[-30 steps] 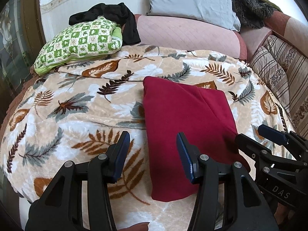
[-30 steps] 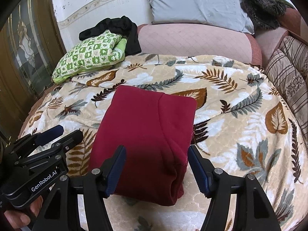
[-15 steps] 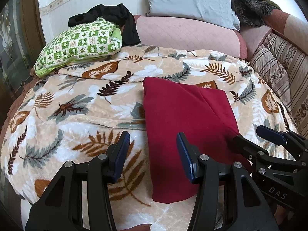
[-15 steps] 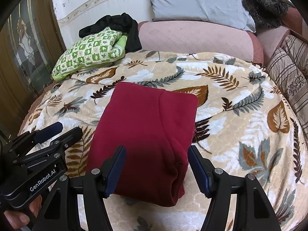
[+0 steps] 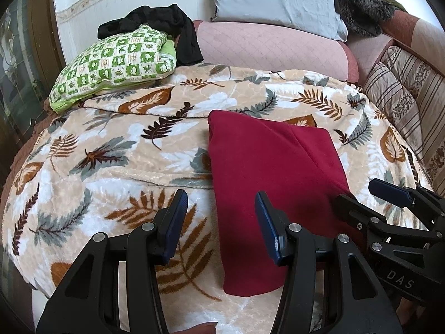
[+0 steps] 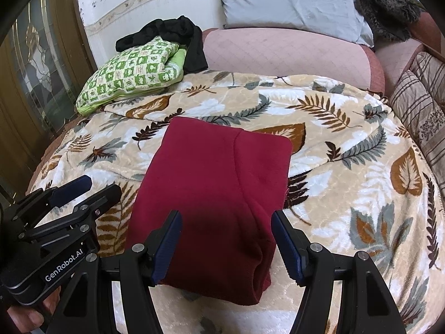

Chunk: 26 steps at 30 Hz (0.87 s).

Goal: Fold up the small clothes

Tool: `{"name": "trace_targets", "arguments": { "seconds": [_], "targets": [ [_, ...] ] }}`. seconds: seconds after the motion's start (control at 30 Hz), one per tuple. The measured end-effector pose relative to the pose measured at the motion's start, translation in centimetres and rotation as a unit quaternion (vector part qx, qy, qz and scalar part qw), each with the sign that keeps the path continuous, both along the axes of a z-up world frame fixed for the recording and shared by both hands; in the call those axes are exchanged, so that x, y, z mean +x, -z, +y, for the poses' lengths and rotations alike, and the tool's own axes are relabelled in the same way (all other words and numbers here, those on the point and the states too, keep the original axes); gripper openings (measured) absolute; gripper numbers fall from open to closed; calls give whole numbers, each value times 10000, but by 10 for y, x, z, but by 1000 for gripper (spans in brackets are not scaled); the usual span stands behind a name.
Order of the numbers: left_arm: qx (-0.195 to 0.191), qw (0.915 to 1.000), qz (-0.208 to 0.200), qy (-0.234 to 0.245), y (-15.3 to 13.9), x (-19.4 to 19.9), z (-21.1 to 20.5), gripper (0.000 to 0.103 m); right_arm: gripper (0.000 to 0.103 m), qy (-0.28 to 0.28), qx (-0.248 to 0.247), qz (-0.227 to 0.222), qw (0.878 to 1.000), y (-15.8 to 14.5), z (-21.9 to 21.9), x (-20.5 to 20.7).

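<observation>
A dark red garment [image 5: 267, 175] lies folded into a rectangle on the leaf-print blanket [image 5: 116, 156]; it also shows in the right wrist view [image 6: 211, 194]. My left gripper [image 5: 221, 222] is open and empty, over the garment's near left edge. My right gripper [image 6: 226, 239] is open and empty, straddling the garment's near end from above. Each gripper shows in the other's view, the right one [image 5: 367, 194] at the garment's right side and the left one [image 6: 86, 189] at its left side.
A green patterned pillow [image 5: 116, 64] with a black garment [image 5: 167, 25] behind it lies at the far left. A pink bolster [image 5: 272, 47], a grey pillow [image 5: 275, 0] and a dark furry item [image 5: 361, 8] line the back. Striped cushions [image 5: 403, 97] stand on the right.
Both grippers have drawn back slightly from the garment. The garment has not moved and both stay open.
</observation>
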<state>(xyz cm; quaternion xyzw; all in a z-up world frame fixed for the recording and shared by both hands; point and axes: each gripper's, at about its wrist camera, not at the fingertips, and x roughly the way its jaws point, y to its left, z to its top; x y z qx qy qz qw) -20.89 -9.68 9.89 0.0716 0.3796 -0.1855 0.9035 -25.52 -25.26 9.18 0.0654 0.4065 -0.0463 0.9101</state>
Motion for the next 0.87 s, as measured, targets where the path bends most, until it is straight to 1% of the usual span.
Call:
{"name": "trace_targets", "arguments": {
  "seconds": [0.47, 0.63, 0.77, 0.87],
  "targets": [
    [28, 10000, 4, 35, 3, 1, -4, 50, 64, 13, 29, 49, 10000, 4, 1, 2],
    [62, 10000, -67, 40, 5, 1, -5, 50, 64, 12, 28, 52, 10000, 4, 2, 3],
    [-61, 9998, -168, 43, 2, 0, 0, 50, 64, -3, 22, 90, 10000, 7, 3, 4],
    [-118, 9998, -131, 36, 1, 4, 3, 50, 64, -22, 19, 116, 9999, 9, 4, 5]
  ]
}}
